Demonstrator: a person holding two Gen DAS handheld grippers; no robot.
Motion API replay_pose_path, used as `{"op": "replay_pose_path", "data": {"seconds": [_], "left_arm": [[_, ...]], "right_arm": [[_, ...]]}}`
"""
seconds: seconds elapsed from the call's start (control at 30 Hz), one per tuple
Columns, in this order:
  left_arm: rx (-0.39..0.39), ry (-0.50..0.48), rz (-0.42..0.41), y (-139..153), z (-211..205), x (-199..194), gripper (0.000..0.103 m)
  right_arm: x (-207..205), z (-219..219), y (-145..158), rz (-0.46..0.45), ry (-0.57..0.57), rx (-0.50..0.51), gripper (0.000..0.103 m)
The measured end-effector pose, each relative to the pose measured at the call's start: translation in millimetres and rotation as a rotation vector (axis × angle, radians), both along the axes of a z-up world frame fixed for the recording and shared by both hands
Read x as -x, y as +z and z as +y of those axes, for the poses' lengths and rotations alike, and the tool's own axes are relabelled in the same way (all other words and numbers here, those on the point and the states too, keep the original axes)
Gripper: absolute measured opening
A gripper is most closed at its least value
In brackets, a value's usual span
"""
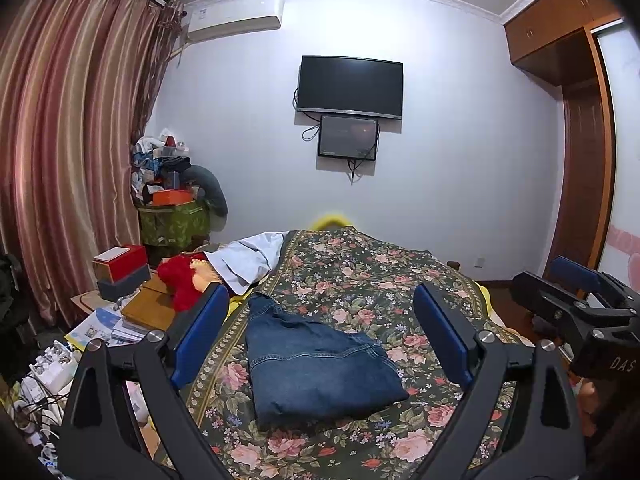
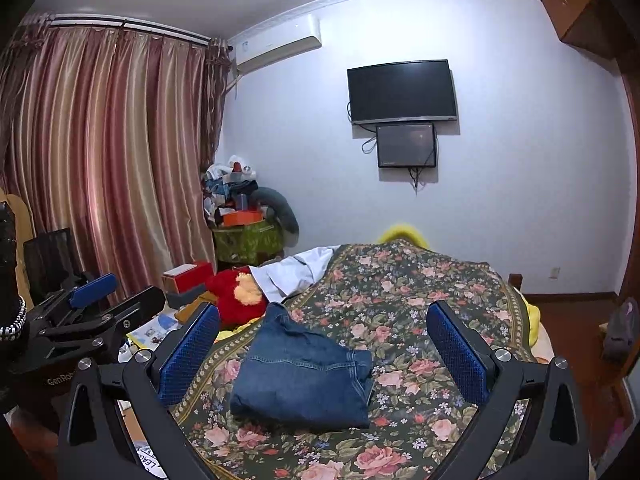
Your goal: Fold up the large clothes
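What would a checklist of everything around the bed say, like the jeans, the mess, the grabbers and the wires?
Surface: floral bedspread covers the bed.
Job's things: jeans lie folded on the bedspread; pale garment lies crumpled at the far left edge.
Clutter: red plush toy, red box, papers beside the bed.
Grippers: left gripper open, empty; right gripper open, empty.
Cables: wires dangle below the small screen.
Surroundings: TV, curtains, air conditioner, wardrobe.
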State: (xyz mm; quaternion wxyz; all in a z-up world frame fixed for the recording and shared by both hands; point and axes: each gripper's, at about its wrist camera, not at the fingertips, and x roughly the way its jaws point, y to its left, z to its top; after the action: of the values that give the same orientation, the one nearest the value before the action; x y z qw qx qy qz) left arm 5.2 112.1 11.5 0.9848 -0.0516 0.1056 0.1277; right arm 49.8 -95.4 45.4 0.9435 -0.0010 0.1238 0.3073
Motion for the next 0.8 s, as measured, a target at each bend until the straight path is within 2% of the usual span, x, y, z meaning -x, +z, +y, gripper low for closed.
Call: {"op": "replay_pose_path", "data": {"seconds": [0.8], "left_arm": [[0.005,-0.023,0.004,0.6,4.5,-2.7,0.097]], "right_arm": [[0.0,-0.7,0.3,0.000,-0.006,-0.003,0.103]]}}
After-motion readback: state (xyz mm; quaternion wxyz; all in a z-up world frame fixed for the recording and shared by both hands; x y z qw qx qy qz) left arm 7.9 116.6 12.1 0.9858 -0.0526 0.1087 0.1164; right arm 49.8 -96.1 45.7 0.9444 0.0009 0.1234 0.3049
